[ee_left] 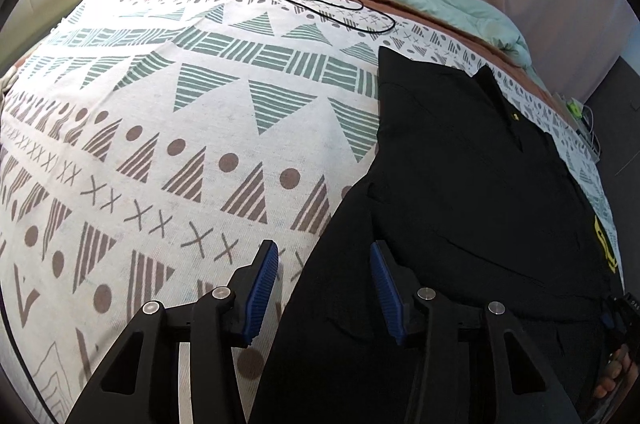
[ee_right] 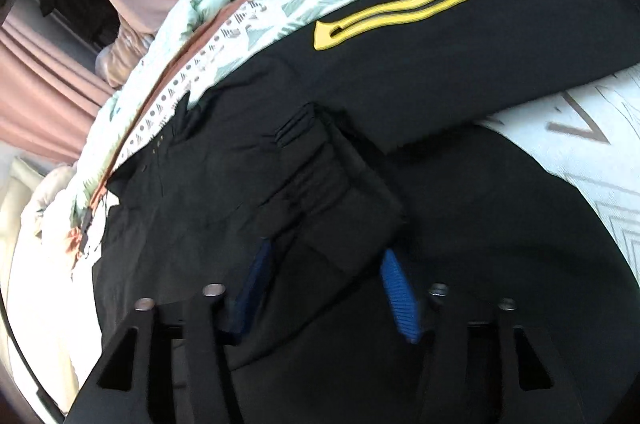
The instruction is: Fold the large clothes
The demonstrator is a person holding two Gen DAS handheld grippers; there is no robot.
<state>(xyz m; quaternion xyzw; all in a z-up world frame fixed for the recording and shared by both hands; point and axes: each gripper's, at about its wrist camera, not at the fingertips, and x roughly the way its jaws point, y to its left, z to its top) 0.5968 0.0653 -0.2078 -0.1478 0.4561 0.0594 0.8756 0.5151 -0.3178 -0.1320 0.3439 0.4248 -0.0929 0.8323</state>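
The bed (ee_left: 168,128), under a white cover printed with green and brown triangles, fills most of the left wrist view. On its right half lies the black jacket (ee_left: 460,160), its long axis running from the lower middle of the frame up toward the upper right, where the collar points away. A yellow zip pocket (ee_right: 384,16) marks its chest in the upper middle of the right wrist view.

The left gripper (ee_left: 324,288) hovers at the lower centre with its jaws wide apart and empty, straddling the jacket's left edge: one blue pad over the cover, the other over black cloth.

The right gripper (ee_right: 324,288) is the nearer one. A bunched black sleeve cuff (ee_right: 320,176) runs down between its jaws at the middle of the frame; they look parted, and I cannot tell whether the pads pinch the cloth.

A black cable (ee_left: 288,0) lies well apart, near the upper middle.
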